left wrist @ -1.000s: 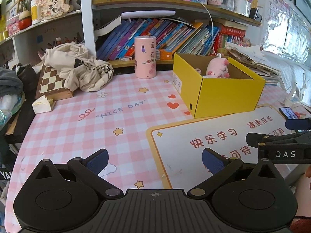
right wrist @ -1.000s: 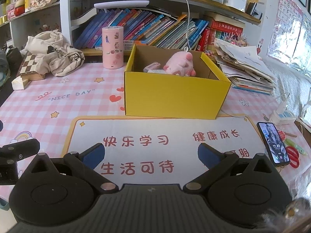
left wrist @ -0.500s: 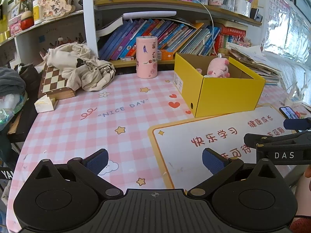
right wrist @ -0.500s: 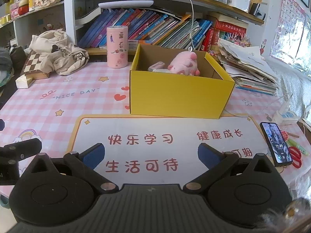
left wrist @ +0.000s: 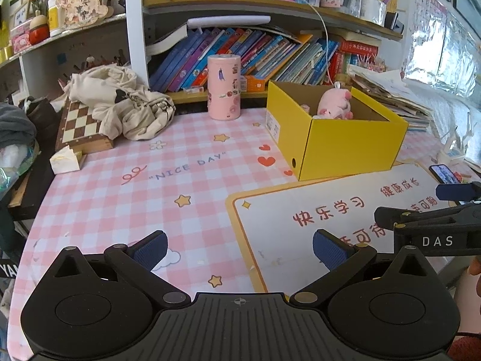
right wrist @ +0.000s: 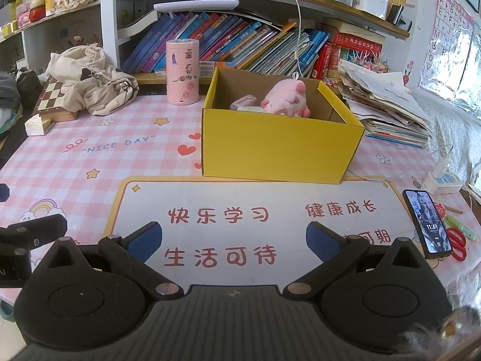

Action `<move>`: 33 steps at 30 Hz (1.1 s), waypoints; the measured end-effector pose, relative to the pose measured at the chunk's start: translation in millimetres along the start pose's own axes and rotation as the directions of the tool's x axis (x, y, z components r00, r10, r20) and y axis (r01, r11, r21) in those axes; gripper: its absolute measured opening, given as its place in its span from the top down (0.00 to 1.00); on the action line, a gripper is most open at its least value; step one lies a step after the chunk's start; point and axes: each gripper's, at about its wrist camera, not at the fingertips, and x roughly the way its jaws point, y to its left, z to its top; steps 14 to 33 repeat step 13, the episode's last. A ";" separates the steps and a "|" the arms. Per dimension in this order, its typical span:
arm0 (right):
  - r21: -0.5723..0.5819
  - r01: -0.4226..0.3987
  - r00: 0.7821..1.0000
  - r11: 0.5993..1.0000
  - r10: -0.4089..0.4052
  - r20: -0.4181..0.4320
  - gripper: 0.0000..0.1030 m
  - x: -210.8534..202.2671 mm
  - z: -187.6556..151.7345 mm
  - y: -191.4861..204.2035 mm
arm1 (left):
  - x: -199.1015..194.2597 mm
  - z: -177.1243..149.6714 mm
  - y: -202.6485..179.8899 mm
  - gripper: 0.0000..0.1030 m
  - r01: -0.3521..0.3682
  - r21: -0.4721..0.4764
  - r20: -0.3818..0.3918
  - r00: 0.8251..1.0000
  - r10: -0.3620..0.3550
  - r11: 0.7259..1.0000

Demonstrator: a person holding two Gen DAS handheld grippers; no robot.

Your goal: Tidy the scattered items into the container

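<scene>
A yellow cardboard box [right wrist: 279, 147] [left wrist: 351, 147] stands on the pink checked tablecloth, behind a white desk mat [right wrist: 240, 210]. Inside it lie a pink plush toy [right wrist: 287, 97] [left wrist: 335, 105] and a small pale item [right wrist: 243, 102]. My left gripper [left wrist: 239, 248] hovers open over the cloth near the mat's left edge, nothing between its fingers. My right gripper [right wrist: 233, 239] is open and empty above the mat, well in front of the box. The right gripper's side shows at the right edge of the left wrist view.
A pink cylinder [right wrist: 182, 70] stands left of the box by the bookshelf. Beige cloth [left wrist: 120, 105] lies on a chessboard [left wrist: 79, 129] at far left, a tissue [left wrist: 64, 159] beside it. A phone [right wrist: 427, 224], red scissors [right wrist: 458, 242] and stacked papers [right wrist: 387, 105] sit right.
Both grippers have drawn back a little from the box and shifted, so the scene sits slightly farther away and the view has risen. Both stay open and empty.
</scene>
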 end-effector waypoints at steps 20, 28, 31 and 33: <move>-0.021 -0.013 0.999 1.000 0.012 -0.031 0.00 8.5 0.8 0.2 | 3.1 0.4 1.7 0.00 0.002 -0.035 -0.007 1.000 -0.002 0.999; -0.021 -0.013 0.999 1.000 0.012 -0.031 0.00 8.5 0.8 0.2 | 3.1 0.4 1.7 0.00 0.002 -0.035 -0.007 1.000 -0.002 0.999; -0.021 -0.013 0.999 1.000 0.012 -0.031 0.00 8.5 0.8 0.2 | 3.1 0.4 1.7 0.00 0.002 -0.035 -0.007 1.000 -0.002 0.999; -0.021 -0.013 0.999 1.000 0.012 -0.031 0.00 8.5 0.8 0.2 | 3.1 0.4 1.7 0.00 0.002 -0.035 -0.007 1.000 -0.002 0.999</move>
